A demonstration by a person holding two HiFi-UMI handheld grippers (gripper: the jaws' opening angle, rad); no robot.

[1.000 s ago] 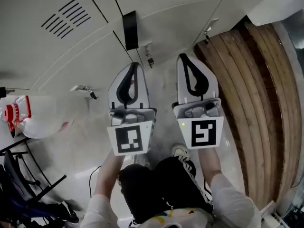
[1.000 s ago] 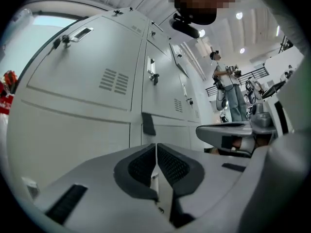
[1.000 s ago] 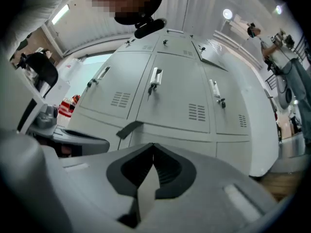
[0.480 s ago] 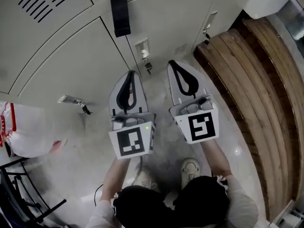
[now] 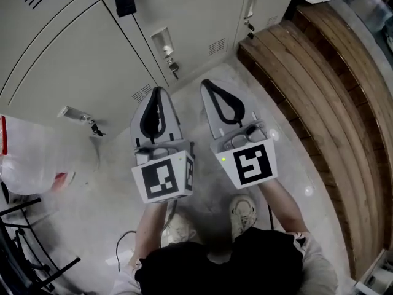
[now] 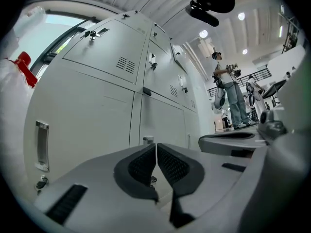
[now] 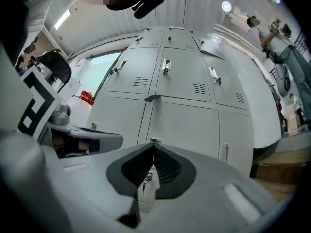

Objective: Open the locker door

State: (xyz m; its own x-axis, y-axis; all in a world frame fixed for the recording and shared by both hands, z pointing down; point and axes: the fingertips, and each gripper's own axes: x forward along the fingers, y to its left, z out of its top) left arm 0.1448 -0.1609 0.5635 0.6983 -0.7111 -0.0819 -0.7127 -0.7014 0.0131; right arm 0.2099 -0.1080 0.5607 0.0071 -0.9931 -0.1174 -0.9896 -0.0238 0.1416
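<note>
Pale grey lockers [image 5: 184, 11] fill the top of the head view. The middle lower door carries a metal handle plate [image 5: 163, 42] with a key [image 5: 174, 68] hanging under it. My left gripper [image 5: 156, 91] and right gripper [image 5: 207, 83] are held side by side just short of that door, both shut and empty. The right one's tip is nearest the key, a short gap away. In the left gripper view the shut jaws [image 6: 156, 147] line up with the handle [image 6: 148, 140]. In the right gripper view the key [image 7: 144, 176] shows behind the shut jaws [image 7: 153, 152].
A wooden slat bench [image 5: 319, 85] runs along the right. A white bag with red print [image 5: 37, 158] and a black rack [image 5: 24, 251] sit at the left. Neighbouring doors have handles [image 5: 253, 5] and keys [image 5: 92, 126]. The person's shoes [image 5: 245, 211] stand on the pale floor.
The head view has swung, so the lockers and bench have slid up and left in the picture. Both grippers stay shut and side by side. The person's feet have shifted.
</note>
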